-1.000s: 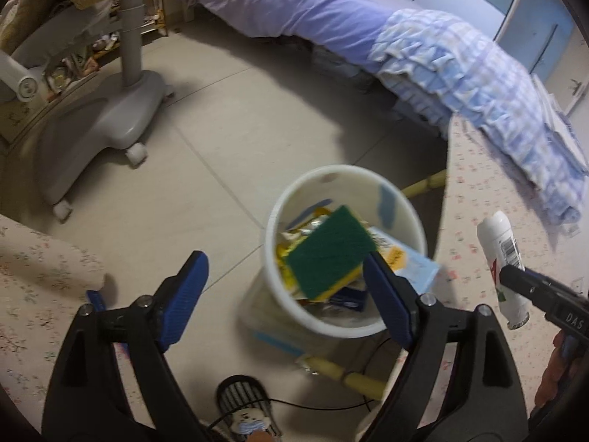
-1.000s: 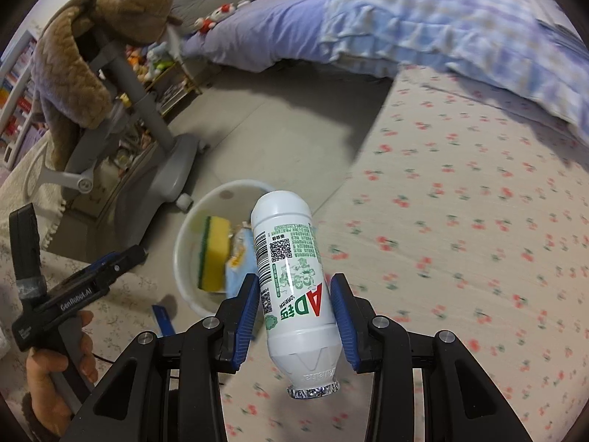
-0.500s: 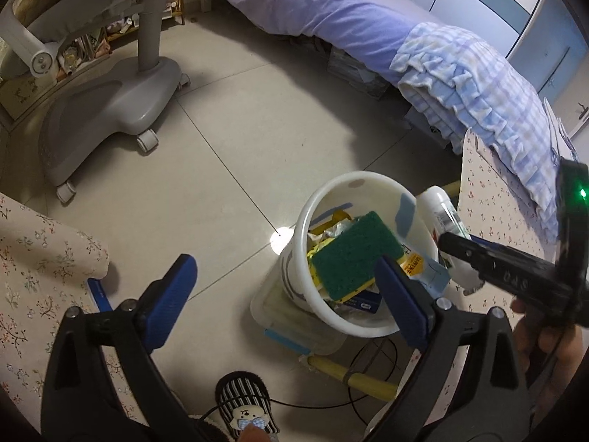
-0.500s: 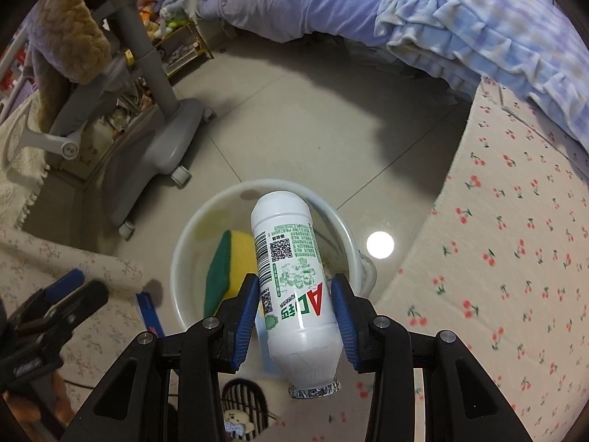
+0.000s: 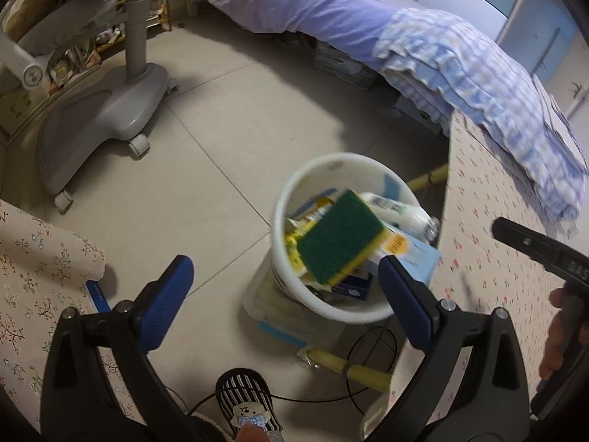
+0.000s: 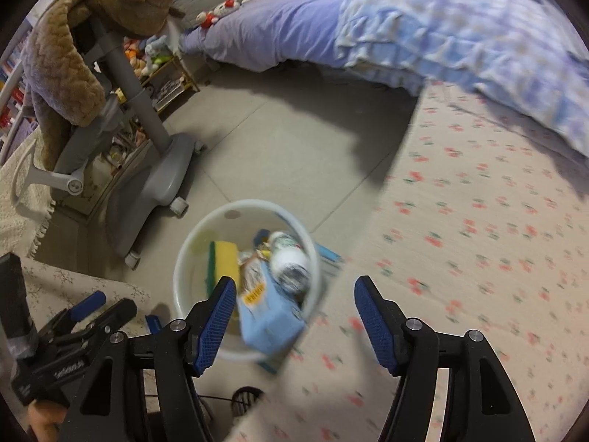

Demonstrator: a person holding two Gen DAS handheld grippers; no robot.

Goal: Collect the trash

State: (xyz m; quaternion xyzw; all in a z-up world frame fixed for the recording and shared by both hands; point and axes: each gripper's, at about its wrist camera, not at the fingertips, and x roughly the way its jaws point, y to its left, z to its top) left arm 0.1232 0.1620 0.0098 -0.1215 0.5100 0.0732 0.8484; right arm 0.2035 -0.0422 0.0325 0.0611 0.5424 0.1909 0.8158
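Note:
A white trash bucket (image 5: 294,191) stands on the floor beside the table edge; it also shows in the right wrist view (image 6: 184,269). In it lie a green-and-yellow sponge (image 5: 340,237), a light blue box (image 6: 267,313), several wrappers and a white drink bottle (image 5: 399,213) with green print, also seen from the right wrist (image 6: 289,259). My left gripper (image 5: 285,294) is open and empty above the near side of the bucket. My right gripper (image 6: 294,318) is open and empty above the bucket's right rim.
A floral-cloth table (image 6: 478,258) is to the right of the bucket, another floral surface (image 5: 36,258) to the left. A grey wheeled chair base (image 5: 103,110) stands at the left, a bed (image 5: 331,7) behind. Cables and a yellow handle (image 5: 349,366) lie on the floor.
My right gripper has opened and let go of the white bottle, which now lies in the bucket. The right gripper has drawn back toward the table.

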